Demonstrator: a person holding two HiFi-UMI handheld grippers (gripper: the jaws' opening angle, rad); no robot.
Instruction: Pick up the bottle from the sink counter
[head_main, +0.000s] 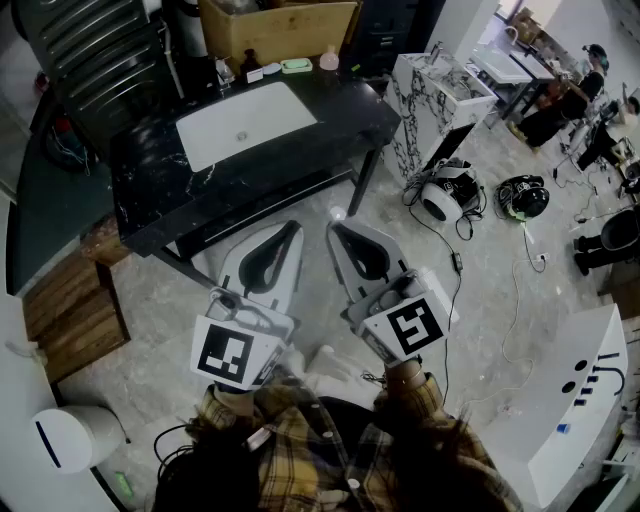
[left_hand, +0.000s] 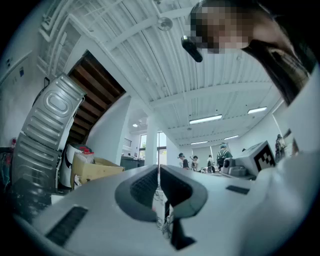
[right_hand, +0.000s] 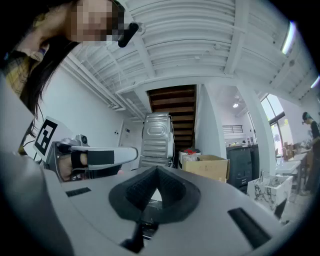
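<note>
Now the black sink counter (head_main: 150, 190) with its white basin (head_main: 245, 120) stands ahead, the left gripper (head_main: 295, 230) and the right gripper (head_main: 336, 230) hang side by side before it, each with jaws pressed together on nothing, and the small dark bottle (head_main: 251, 60) stands at the counter's far edge.

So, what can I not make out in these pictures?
Head view: the small items at the back edge of the counter are too small to name.
Head view: people at the right edge, tiny, partly cut off.
Gripper views: counter hidden behind the bodies of left gripper and right gripper.
</note>
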